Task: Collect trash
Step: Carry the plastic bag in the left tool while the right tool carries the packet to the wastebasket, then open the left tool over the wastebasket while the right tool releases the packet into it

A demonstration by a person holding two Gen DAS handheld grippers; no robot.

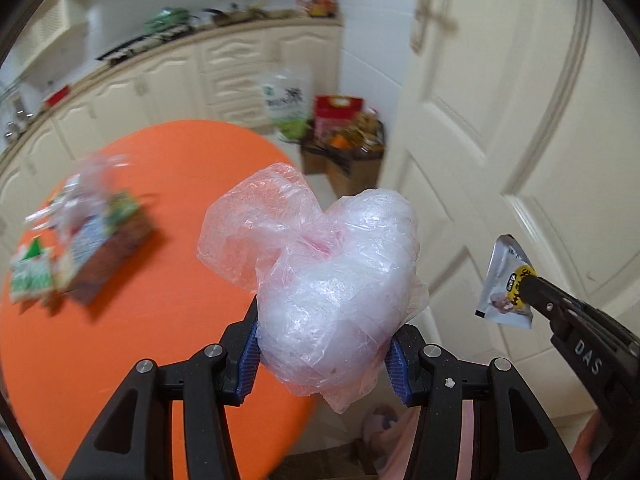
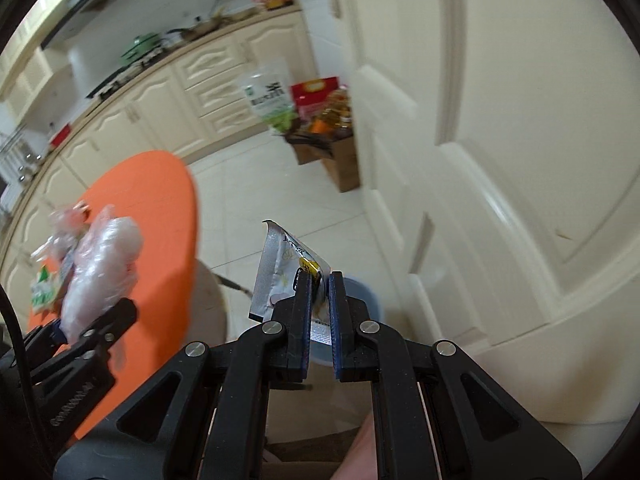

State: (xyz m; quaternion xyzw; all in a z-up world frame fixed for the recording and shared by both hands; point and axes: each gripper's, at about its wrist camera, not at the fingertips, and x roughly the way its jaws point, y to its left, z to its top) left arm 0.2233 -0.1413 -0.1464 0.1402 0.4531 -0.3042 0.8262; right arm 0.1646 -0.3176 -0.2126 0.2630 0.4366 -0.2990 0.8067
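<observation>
My left gripper is shut on a crumpled clear plastic bag and holds it in the air over the right edge of the round orange table. My right gripper is shut on a silver food sachet with a yellow label. It holds the sachet above a bluish-grey bin on the floor. The sachet and the right gripper also show in the left wrist view, to the right of the bag. The left gripper with the bag shows in the right wrist view at the left.
More wrappers and plastic trash lie on the table's left side. A white door stands close on the right. A cardboard box of groceries sits on the tiled floor by the cream kitchen cabinets.
</observation>
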